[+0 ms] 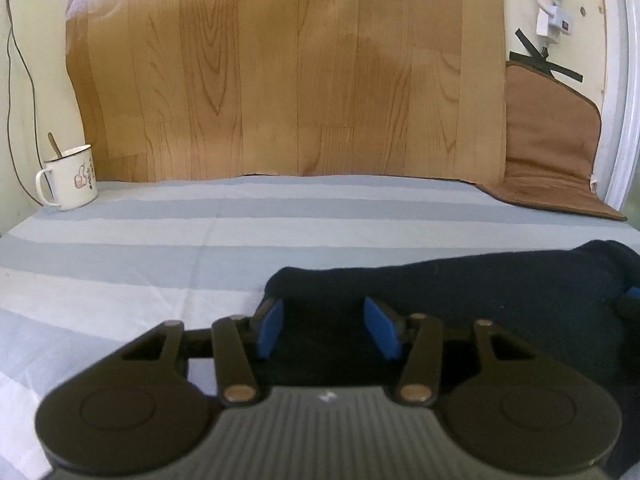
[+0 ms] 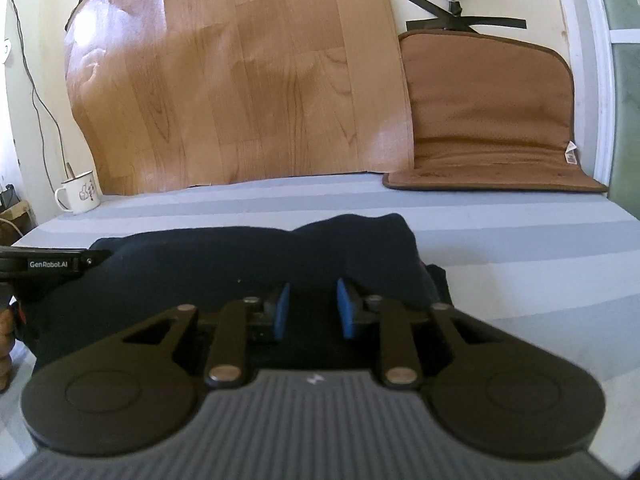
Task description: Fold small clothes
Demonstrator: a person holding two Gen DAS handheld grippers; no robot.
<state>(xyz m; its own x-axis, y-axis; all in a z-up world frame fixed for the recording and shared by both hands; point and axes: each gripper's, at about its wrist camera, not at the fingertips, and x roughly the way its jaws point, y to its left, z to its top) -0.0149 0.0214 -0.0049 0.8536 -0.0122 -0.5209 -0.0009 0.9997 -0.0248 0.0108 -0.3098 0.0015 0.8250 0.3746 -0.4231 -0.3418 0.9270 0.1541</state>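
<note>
The left gripper is held low over the near edge of a dark garment, its blue pads apart with cloth between them but not pinched, likely so the hem can be taken. The right gripper is likewise spread over the garment's other end, toward 3 o'clock. The garment is bunched on the striped sheet, seemingly mid-fold. Farther off, a mug is kept clear at 10 o'clock and a brown cushion at 1 o'clock.

Partly hidden dark garment
Its right end runs off the left-wrist view; gripper bodies cover its near edge in both views.
</note>
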